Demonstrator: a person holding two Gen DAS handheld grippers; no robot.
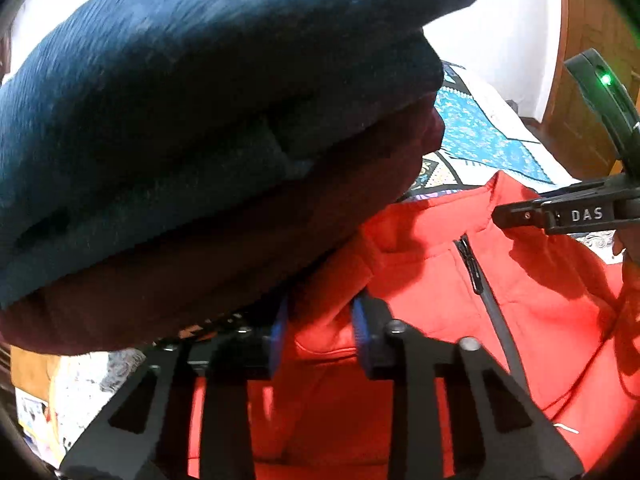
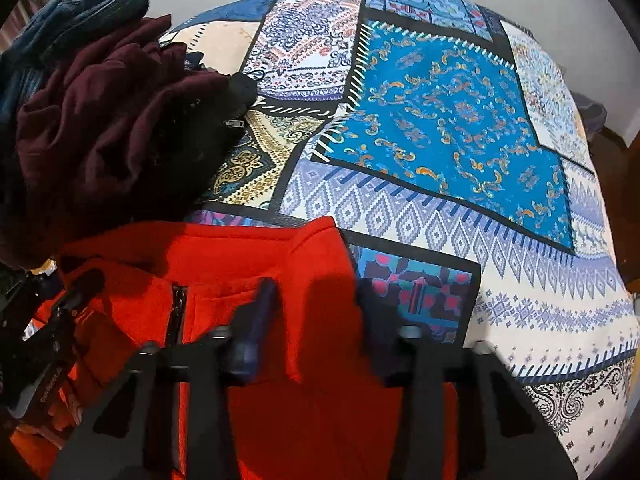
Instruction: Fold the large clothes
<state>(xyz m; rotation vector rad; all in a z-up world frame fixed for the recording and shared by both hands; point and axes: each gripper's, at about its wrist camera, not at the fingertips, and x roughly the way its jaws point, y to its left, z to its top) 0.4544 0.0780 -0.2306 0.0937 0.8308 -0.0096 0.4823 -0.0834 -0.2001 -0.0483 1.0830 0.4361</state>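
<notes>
Both grippers pinched the collar of a red jacket lying on a patchwork bedspread: the left gripper beside piled dark clothes, the right gripper facing the open spread, hidden from the left camera.

The lower part of the red jacket is cut off by the bottom edge in both views. Much of the patterned bedspread is hidden in the left wrist view by the dark blue garment and maroon garment, both blurred. The right gripper fingers are blurred; contact with the cloth cannot be told.
</notes>
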